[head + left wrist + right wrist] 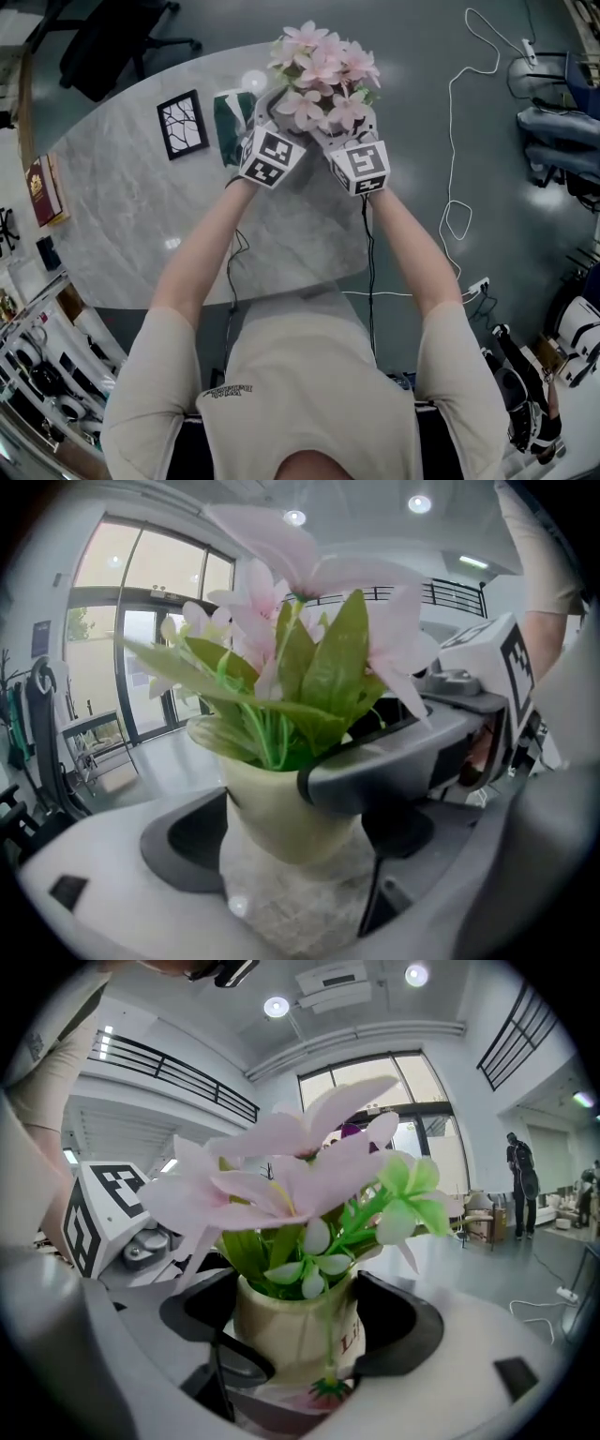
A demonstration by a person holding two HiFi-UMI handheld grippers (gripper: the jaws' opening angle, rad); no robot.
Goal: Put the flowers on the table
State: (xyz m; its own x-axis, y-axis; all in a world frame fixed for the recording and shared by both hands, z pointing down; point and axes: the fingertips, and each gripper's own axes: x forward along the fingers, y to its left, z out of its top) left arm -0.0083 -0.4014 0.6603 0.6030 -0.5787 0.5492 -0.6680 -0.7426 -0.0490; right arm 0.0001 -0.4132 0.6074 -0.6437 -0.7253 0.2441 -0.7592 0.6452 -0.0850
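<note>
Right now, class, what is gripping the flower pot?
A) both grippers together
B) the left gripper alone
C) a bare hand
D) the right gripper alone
A: the left gripper has its jaws closed against the cream pot in its own view, and the right gripper clamps the same pot in the right gripper view.

Marble table (141,216) bearing framed picture (182,124), dark green item (228,124)
</note>
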